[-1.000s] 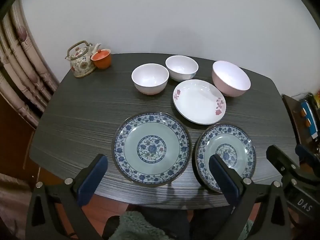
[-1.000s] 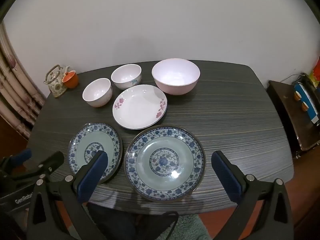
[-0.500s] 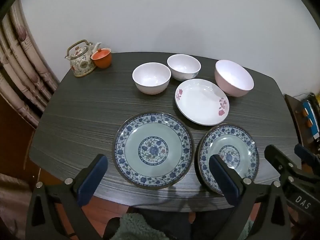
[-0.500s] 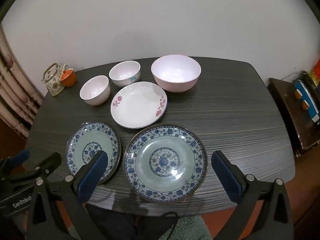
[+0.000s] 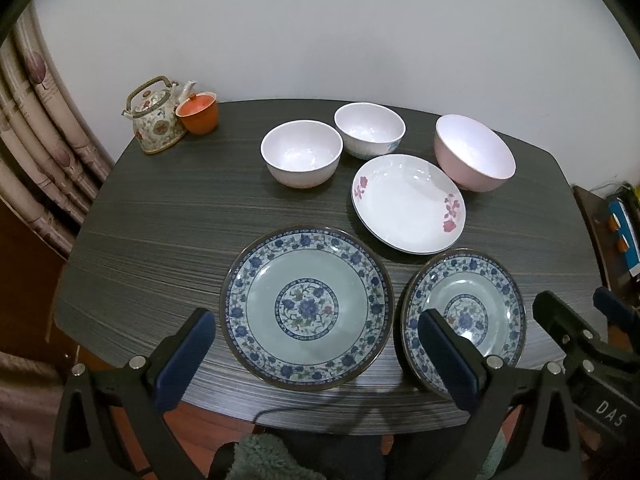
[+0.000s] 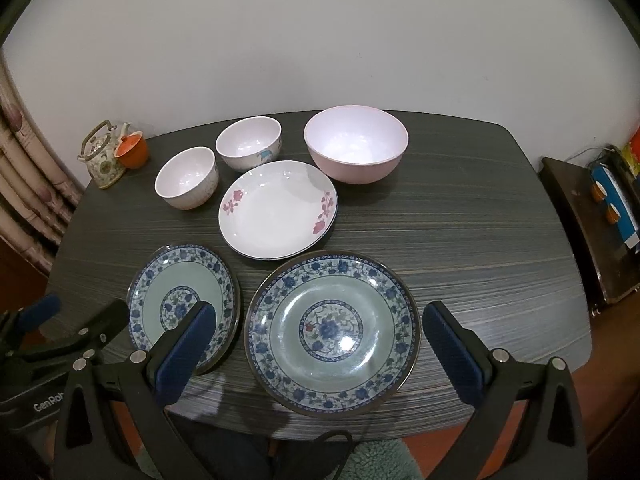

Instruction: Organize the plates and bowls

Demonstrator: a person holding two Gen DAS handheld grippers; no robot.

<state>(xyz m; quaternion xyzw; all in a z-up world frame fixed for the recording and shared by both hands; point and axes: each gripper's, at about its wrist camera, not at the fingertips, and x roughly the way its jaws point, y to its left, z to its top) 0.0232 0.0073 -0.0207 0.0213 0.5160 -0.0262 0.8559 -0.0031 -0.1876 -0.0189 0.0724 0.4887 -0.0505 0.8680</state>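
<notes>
On the dark table lie a large blue-patterned plate, a smaller matching plate to its right, and a white plate with pink flowers behind them. Behind stand two white bowls and a bigger pink bowl. My left gripper is open and empty above the near edge, astride the large plate. My right gripper is open and empty, astride what looks like the large plate in its own view.
A patterned teapot and an orange lidded cup stand at the table's far left corner. A curtain hangs at the left. A low side stand with coloured items is right of the table.
Both grippers have drifted slightly forward and lower toward the table; the dishes look a little larger. Nothing on the table has moved.
</notes>
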